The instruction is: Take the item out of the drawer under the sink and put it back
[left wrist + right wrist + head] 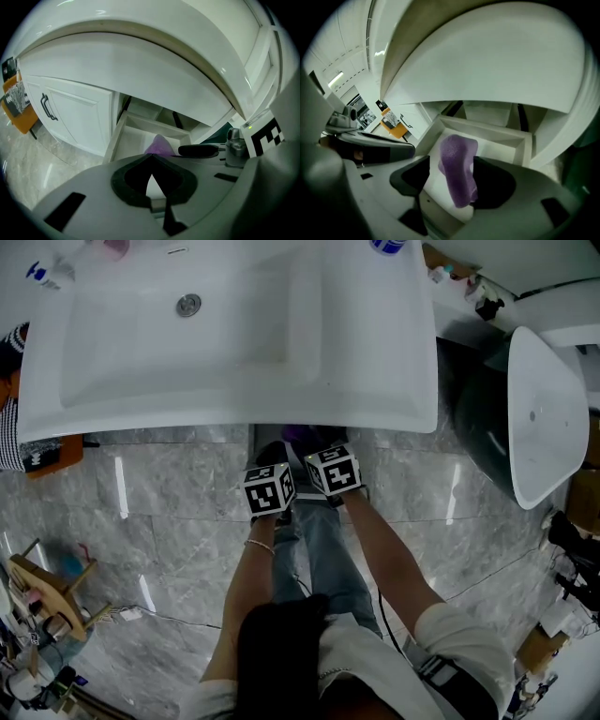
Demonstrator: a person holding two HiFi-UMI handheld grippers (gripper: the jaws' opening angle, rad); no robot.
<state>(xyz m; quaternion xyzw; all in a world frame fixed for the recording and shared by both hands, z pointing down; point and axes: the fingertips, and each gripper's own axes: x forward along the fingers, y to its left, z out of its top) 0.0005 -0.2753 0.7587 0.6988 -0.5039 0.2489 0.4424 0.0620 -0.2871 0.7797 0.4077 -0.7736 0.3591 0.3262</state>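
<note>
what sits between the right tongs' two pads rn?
The purple cloth, lying in the open drawer. The right gripper view shows it between the pads of the wide-open right tongs, not clamped.

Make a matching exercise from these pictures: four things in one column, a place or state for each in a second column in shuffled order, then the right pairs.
Things
1. left gripper
2. right gripper
3. purple cloth
4. drawer

Places or states
A. jaws apart
B. pulled out
C. jaws together, nothing between them
D. lying on the drawer's white bottom

Pairs: 1-C, 2-A, 3-D, 4-B
</note>
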